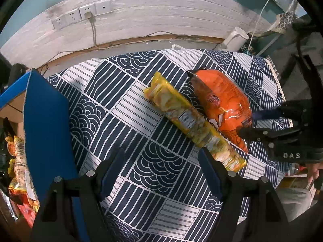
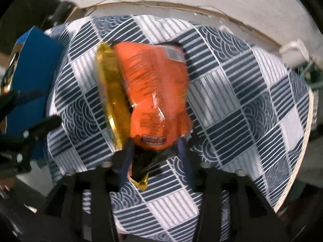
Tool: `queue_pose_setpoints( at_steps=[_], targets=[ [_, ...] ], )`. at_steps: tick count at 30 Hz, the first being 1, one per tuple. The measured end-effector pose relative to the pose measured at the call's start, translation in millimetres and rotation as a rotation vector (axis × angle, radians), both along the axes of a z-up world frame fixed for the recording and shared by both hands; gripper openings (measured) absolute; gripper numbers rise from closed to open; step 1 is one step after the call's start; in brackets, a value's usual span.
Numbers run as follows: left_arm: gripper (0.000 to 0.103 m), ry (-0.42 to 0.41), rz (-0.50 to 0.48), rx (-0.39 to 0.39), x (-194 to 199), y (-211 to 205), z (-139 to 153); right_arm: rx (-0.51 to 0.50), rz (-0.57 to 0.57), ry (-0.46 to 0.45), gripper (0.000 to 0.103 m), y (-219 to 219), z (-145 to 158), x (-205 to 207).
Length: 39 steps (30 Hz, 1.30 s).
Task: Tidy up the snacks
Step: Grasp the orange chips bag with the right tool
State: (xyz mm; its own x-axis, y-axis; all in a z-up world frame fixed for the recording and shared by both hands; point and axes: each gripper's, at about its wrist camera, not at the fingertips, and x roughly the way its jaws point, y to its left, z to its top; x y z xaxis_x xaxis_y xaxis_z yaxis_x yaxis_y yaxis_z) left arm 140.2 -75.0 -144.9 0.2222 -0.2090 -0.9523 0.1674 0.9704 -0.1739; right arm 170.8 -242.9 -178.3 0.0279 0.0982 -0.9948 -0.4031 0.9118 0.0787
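An orange snack bag [image 1: 222, 100] and a long yellow packet [image 1: 187, 117] lie side by side on the patterned cloth [image 1: 113, 104]. My right gripper [image 1: 247, 123] comes in from the right and is shut on the orange bag's near end. In the right wrist view the orange bag [image 2: 153, 84] bulges between the two fingers of that gripper [image 2: 155, 147], with the yellow packet [image 2: 113, 88] against its left side. My left gripper [image 1: 161, 153] hangs open over the cloth with nothing between its fingers. The yellow packet's near end lies just beside its right finger.
A blue box flap [image 1: 46, 125] stands at the cloth's left edge, with several snack packets [image 1: 18, 161] inside the box. A white kettle [image 1: 235, 38] sits at the far right corner. Wall sockets [image 1: 80, 14] and a cable are behind the table.
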Motion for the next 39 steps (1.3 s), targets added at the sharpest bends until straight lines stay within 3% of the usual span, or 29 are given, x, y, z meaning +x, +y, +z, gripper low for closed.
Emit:
queue_pose_setpoints(
  at_steps=[2, 9, 15, 25, 27, 29, 31, 37, 39],
  targets=[
    [0.077, -0.003, 0.005, -0.002, 0, 1, 1, -0.046, 0.046, -0.07, 0.078, 3, 8, -2],
    [0.077, 0.015, 0.047, -0.019, 7, 7, -6, 0.011, 0.078, -0.102, 0.079, 0, 15, 20],
    [0.077, 0.044, 0.063, -0.022, 14, 7, -18, 0.081, 0.053, -0.046, 0.079, 2, -8, 36],
    [0.077, 0.07, 0.075, -0.04, 27, -5, -28, 0.087, 0.057, -0.019, 0.079, 5, -36, 44],
    [0.077, 0.069, 0.069, -0.037, 27, -9, -28, 0.102, 0.049, -0.017, 0.075, 1, -38, 43],
    [0.077, 0.075, 0.074, -0.035, 28, -14, -29, 0.118, 0.05, -0.005, 0.052, -2, -39, 42],
    [0.077, 0.084, 0.084, -0.048, 28, -19, -29, 0.11, 0.052, -0.017, 0.047, -5, -35, 40],
    [0.078, 0.105, 0.126, -0.069, 30, -37, -29, 0.073, 0.01, -0.053, 0.045, -24, -24, 36],
    [0.084, 0.113, 0.149, -0.078, 31, -42, -30, 0.053, -0.003, -0.064, 0.045, -36, -21, 33]
  ],
)
